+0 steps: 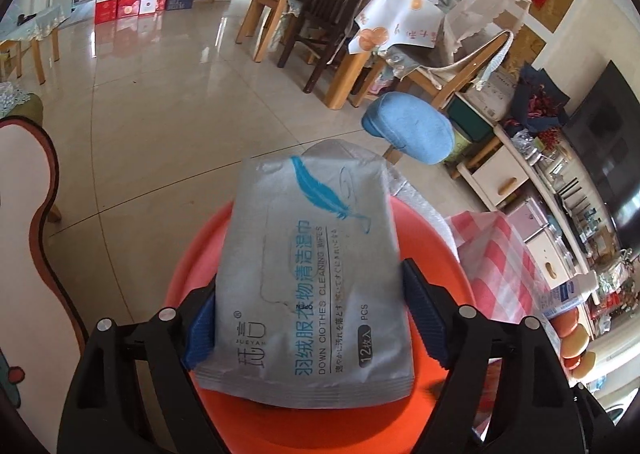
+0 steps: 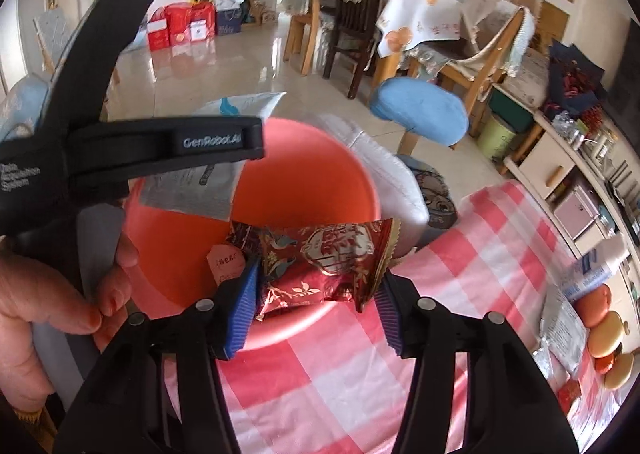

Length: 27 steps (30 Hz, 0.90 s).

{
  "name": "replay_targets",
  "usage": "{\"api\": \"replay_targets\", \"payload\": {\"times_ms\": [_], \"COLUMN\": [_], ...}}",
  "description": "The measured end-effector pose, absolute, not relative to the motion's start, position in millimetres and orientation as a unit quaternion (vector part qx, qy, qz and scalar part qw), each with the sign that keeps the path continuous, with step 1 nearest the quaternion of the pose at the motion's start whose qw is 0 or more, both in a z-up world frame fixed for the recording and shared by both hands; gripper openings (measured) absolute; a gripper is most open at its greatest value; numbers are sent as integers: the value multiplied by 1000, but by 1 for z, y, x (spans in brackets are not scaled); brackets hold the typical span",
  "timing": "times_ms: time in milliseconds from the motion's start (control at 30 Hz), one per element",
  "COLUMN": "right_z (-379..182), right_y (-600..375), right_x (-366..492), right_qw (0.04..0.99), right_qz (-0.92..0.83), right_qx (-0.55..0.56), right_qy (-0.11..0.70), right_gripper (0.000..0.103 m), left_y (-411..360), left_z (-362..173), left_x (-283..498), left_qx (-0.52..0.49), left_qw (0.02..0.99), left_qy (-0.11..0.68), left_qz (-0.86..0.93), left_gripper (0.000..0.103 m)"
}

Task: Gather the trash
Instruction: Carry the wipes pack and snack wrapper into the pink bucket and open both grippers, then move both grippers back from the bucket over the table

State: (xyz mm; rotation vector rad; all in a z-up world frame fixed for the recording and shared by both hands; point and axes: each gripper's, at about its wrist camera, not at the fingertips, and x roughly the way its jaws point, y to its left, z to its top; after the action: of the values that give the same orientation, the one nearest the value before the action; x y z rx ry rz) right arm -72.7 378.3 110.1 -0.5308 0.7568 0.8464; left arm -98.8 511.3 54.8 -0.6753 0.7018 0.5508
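Since both pieces of trash are already hanging over the orange bin, the release is probably going best if each is dropping inside the rim. The wipes pack is sitting between the left gripper, whose pads are touching its sides, its long axis running away from the camera, feather end forward. The red snack wrapper is lying crosswise in the right gripper; only the left pad is touching it, the jaws standing apart.
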Motion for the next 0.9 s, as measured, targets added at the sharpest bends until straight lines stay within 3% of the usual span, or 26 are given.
{"api": "replay_targets", "payload": {"times_ms": [67,100,900], "right_z": [108,108,155], "right_y": [381,379,225], "right_x": [-71,-71,-57], "right_qw": [810,813,888], "right_qz": [393,390,268], "right_qx": [-246,-245,-155], "right_qy": [358,357,340], "right_gripper": [74,76,85], "left_y": [510,509,422], "left_z": [54,54,84], "left_x": [-96,-95,-64], "left_qx": [-314,-311,-198], "left_qw": [848,847,909], "left_qy": [338,341,316], "left_qz": [262,264,186], "left_gripper": [82,83,87]}}
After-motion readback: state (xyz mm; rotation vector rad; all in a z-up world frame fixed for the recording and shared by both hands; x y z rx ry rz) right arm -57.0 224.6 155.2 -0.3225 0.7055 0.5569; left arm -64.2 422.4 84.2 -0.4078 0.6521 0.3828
